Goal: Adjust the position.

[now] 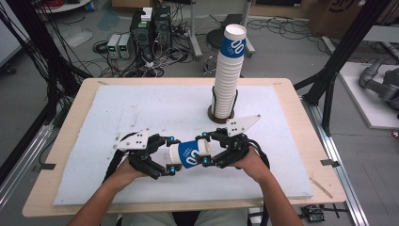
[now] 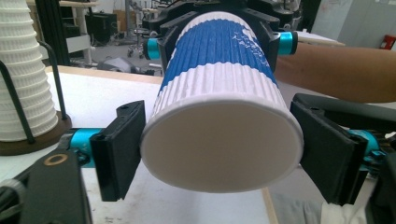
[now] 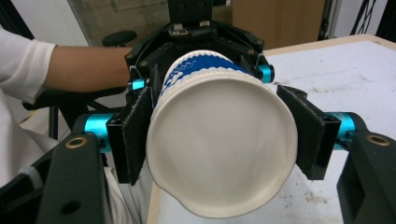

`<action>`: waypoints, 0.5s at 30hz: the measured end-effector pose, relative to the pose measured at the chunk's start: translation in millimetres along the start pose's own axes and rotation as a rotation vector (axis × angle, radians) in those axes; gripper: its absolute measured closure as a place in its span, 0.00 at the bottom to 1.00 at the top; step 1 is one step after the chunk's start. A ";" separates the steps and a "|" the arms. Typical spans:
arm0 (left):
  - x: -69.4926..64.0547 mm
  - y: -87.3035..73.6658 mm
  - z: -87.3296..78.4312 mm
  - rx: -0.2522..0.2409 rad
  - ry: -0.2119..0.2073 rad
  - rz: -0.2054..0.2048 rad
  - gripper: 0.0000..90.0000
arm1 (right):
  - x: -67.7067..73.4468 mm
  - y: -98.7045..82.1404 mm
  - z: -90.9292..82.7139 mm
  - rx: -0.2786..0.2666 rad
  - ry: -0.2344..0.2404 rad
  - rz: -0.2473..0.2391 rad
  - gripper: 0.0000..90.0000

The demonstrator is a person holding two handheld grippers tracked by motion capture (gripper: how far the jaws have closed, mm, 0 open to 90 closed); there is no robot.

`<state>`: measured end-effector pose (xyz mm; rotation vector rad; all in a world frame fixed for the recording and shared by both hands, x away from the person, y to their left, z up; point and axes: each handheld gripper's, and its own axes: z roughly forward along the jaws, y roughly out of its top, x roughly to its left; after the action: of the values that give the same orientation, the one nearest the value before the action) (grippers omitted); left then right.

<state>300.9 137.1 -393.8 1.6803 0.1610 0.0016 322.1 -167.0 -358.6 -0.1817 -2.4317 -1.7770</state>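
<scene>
While both tongs (image 1: 170, 159) (image 1: 205, 149) clamp 1 blue-white cup (image 1: 188, 153), pale mat (image 1: 141, 108) on wooden table (image 1: 301, 141), cabled floor (image 1: 291, 37) beyond.

Near the surface's (image 1: 117, 113) front edge, the left gripper (image 1: 170, 155) and right gripper (image 1: 205, 149) hold a blue-and-white paper cup (image 1: 189, 153) sideways between them; a tall cup stack (image 1: 228, 70) stands toward the back edge.
</scene>
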 end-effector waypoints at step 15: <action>2.4 17.5 -1.8 0.144 0.011 0.031 0.32 | 3.5 11.2 -0.2 0.077 -0.062 0.016 0.22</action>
<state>304.9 137.3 -376.6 1.8271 0.1461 0.0228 320.6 -163.7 -347.5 -0.2524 -2.5292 -1.6918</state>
